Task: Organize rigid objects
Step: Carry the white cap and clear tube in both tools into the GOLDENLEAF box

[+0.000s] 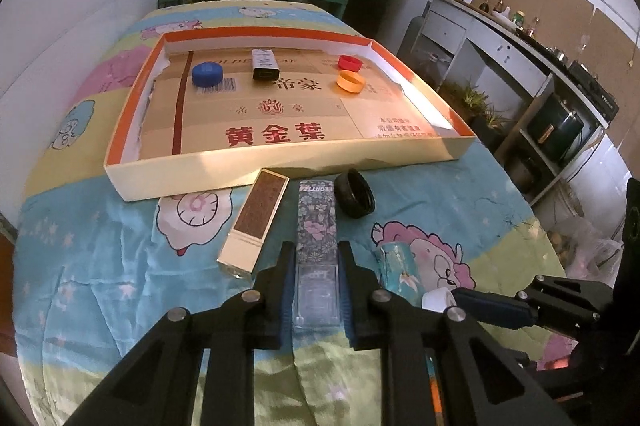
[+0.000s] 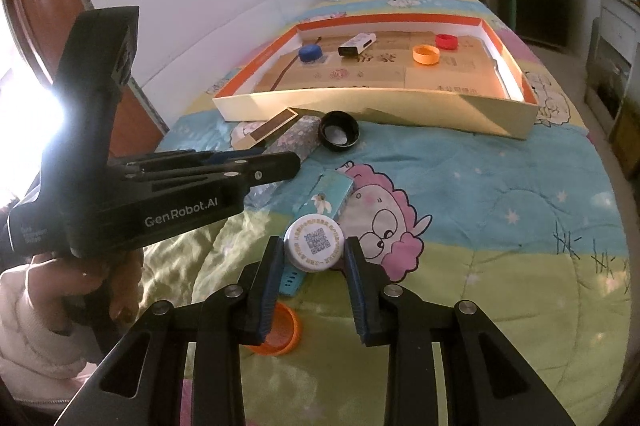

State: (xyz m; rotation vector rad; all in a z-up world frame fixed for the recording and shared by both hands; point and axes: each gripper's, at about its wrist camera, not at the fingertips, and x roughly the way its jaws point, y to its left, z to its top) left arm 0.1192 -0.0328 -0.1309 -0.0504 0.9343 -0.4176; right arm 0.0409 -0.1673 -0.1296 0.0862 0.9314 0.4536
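Observation:
My left gripper (image 1: 316, 260) is shut on the near end of a long flower-patterned box (image 1: 316, 218) that lies on the bedspread. From the right wrist view the left gripper (image 2: 297, 161) reaches in from the left onto that box (image 2: 298, 141). My right gripper (image 2: 313, 250) is shut on a white cap (image 2: 314, 244) printed with a QR code. Its tip and the cap (image 1: 436, 300) show at lower right in the left wrist view. The shallow cardboard tray (image 1: 280, 165) beyond holds a blue cap (image 1: 207, 73), a small dark box (image 1: 264, 65), a red cap (image 1: 350, 62) and an orange cap (image 1: 349, 81).
A tan box (image 1: 256, 222), a black cap (image 1: 355, 193) and a teal box (image 1: 400, 270) lie beside the flowered box. Another orange cap (image 2: 286, 334) and a teal strip (image 2: 292, 280) sit under the right gripper. A person's hand (image 2: 116, 290) holds the left gripper's handle.

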